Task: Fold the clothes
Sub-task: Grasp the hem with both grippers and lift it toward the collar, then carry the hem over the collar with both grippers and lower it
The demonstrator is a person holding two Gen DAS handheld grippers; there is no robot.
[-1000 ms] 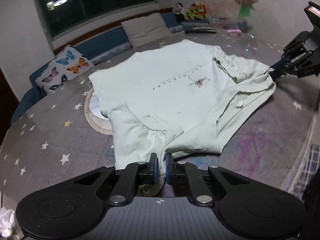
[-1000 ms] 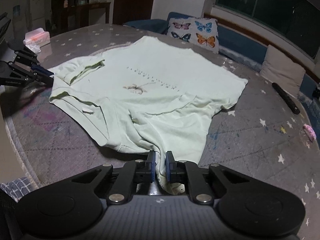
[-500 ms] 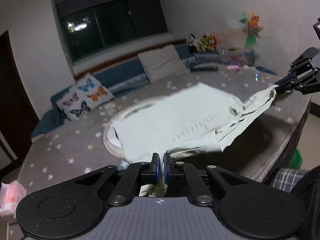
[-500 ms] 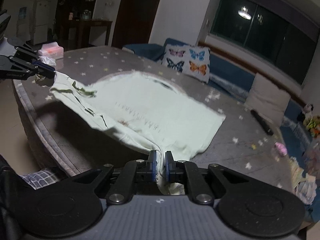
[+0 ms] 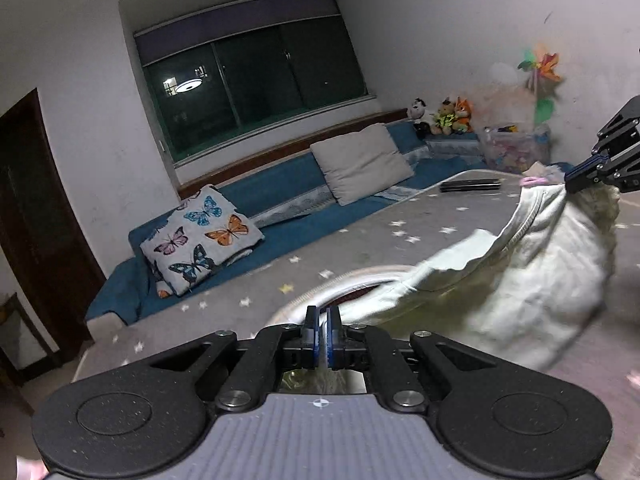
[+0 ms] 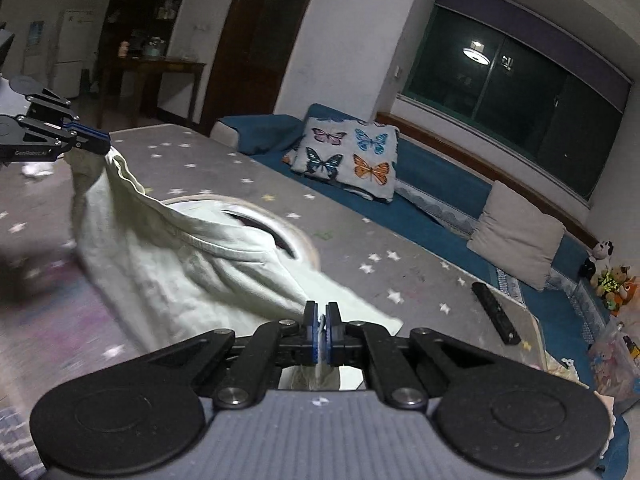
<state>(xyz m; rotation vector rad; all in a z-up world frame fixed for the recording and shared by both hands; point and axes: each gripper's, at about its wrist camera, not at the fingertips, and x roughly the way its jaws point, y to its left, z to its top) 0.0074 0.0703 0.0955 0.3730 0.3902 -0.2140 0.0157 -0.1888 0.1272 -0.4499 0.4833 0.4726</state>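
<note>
Hanging between both claws, the pale green cotton t-shirt [image 5: 532, 280] sags over the grey star-print table cover [image 5: 360, 240]. Left gripper [image 5: 323, 334] is clamped on one edge, right gripper [image 6: 321, 332] pinching the other, both lifted off the table.

The shirt [image 6: 192, 264] hangs between the left gripper [image 6: 105, 145] and the right gripper [image 6: 322, 334], above the near edge of the bed [image 6: 420, 280]. Its lower part lies on a round mat [image 5: 320, 292] in the middle of the bed. A remote [image 6: 496, 312] lies near the far right corner. Behind the far edge, a butterfly pillow [image 6: 348, 160] and a plain pillow [image 6: 516, 236] lean on the bench [image 6: 436, 184].
</note>
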